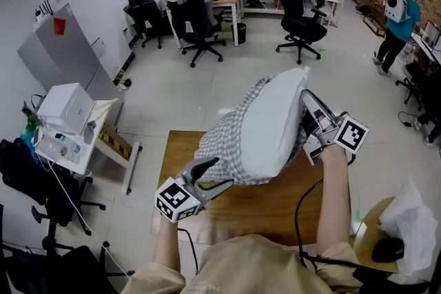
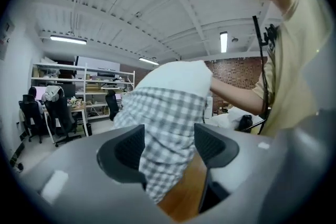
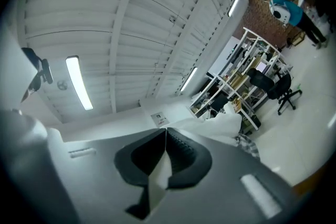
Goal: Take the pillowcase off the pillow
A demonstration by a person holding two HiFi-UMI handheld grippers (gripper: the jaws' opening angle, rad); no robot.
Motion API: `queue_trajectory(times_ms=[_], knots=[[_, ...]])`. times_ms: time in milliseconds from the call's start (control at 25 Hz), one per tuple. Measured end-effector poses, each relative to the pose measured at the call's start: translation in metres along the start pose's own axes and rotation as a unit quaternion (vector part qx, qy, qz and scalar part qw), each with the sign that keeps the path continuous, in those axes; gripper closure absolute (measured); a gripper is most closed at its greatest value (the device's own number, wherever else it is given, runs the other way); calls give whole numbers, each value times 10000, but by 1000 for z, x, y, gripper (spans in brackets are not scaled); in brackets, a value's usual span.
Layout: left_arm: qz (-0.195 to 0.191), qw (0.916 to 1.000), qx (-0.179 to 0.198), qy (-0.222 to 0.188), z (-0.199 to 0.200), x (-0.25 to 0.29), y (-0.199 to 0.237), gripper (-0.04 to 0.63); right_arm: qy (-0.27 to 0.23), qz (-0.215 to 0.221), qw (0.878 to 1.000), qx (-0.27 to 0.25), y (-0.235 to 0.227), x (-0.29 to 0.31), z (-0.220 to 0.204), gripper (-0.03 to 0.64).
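Near left, the left gripper [image 1: 215, 174] angles up under the grey-and-white checked cloth pillowcase [image 1: 224, 141], jaws apart around loose cloth; mid-strip, I'd say, needing a bite and a pull nearer. The half-bared plump white pillow [image 1: 272, 124] hangs above the brown wooden table [image 1: 255, 206], its right edge pinched by the raised right gripper [image 1: 309, 129]

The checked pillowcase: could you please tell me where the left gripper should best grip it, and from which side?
Probably the slack lower end of the pillowcase, from below on the person's left. The pillow pokes out at the top, pinched by the shut right gripper, so the hanging checked cloth looks unstuffed and thin enough to pinch. The open jaws of the left gripper straddle it.
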State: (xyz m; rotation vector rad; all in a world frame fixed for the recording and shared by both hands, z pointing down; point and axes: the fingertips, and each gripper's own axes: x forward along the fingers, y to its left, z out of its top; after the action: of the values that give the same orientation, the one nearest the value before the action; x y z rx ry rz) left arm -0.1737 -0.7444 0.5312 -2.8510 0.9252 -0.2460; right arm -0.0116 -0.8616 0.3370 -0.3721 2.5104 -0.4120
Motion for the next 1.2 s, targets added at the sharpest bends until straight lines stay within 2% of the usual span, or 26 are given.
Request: queue_trajectory(times_ms=[80, 120, 200, 320, 400, 440, 520, 720, 800, 960, 1120, 1200], knots=[[186, 9993, 311, 40, -8, 13, -14, 290, -100, 46, 9999, 54, -1, 6, 2, 614], [389, 9982, 457, 56, -13, 20, -13, 311, -146, 76, 9998, 74, -1, 9, 2, 612], [813, 9951, 570, 0, -14, 29, -3, 403, -181, 150, 9997, 110, 0, 14, 3, 612], [1200, 9912, 500, -241, -4, 26, 10, 481, -172, 195, 9995, 150, 1, 20, 5, 614], [1294, 9897, 305, -537, -1, 18, 14, 553, -254, 154, 9991, 301, -8, 15, 7, 614], [1297, 9892, 154, -665, -2, 16, 16, 569, -328, 125, 9985, 421, -16, 10, 10, 614], [1279, 9887, -91, -773, -10, 14, 20, 578, -472, 71, 9970, 604, -28, 3, 16, 614], [1143, 9904, -346, -703, -43, 21, 20, 583, -599, 39, 9954, 750, -36, 1, 22, 614], [1132, 9902, -488, -658, -63, 28, 20, 583, -713, 77, 9931, 932, -42, -1, 23, 614], [1236, 9845, -1031, -695, -117, 34, 20, 588, -964, 215, 9849, 1421, -41, -4, 19, 614], [1541, 9812, -1157, -136, -201, 46, 38, 589, -790, 539, 9837, 1522, -20, 10, 10, 614], [1487, 9801, -1313, -37, -214, 42, 44, 589, -569, 667, 9847, 1504, -13, 24, -10, 614]])
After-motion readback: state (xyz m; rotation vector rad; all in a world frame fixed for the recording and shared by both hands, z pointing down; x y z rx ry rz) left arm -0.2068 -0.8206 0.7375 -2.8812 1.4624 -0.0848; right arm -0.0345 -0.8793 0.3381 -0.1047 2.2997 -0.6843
